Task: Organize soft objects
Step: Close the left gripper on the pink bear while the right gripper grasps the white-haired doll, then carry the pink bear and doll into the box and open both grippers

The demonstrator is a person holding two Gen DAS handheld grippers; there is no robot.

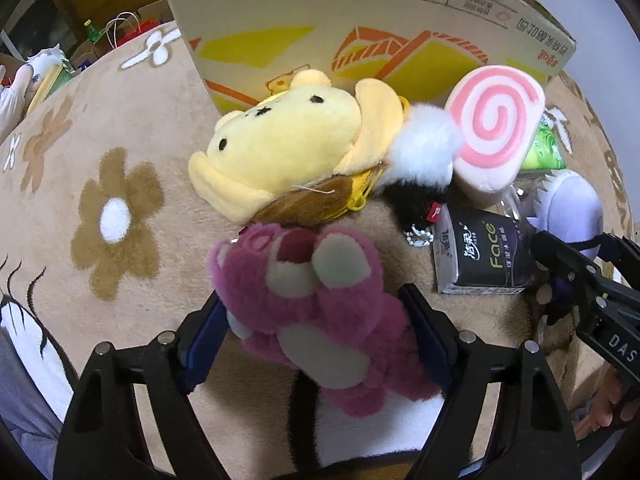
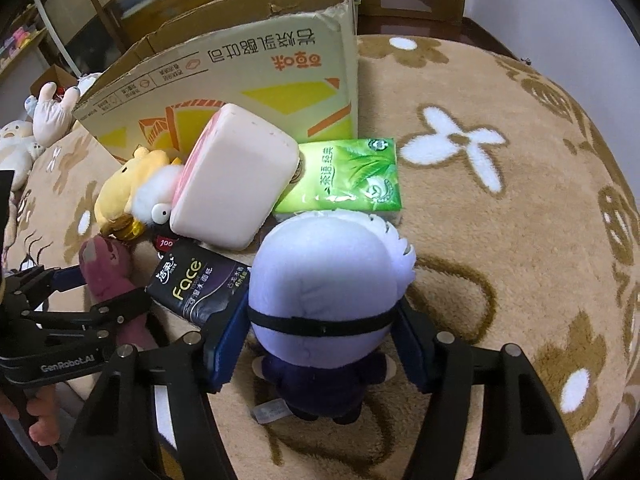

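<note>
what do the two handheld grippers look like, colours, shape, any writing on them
Both are black frames of angled linkage bars pinned with round silver rivets. The left gripper and right gripper each carry flat blue pads on the inner faces of their jaws. In the right wrist view the left one's body reads "GenRobot.AI" in white; in the left wrist view the right one shows white letters "DAS", cut off at the edge. No cables or sleeves show.

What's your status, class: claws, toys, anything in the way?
Left claw shut on pink bear. Right claw shut on pale-headed doll. Black tissue pack crowds between them.
</note>
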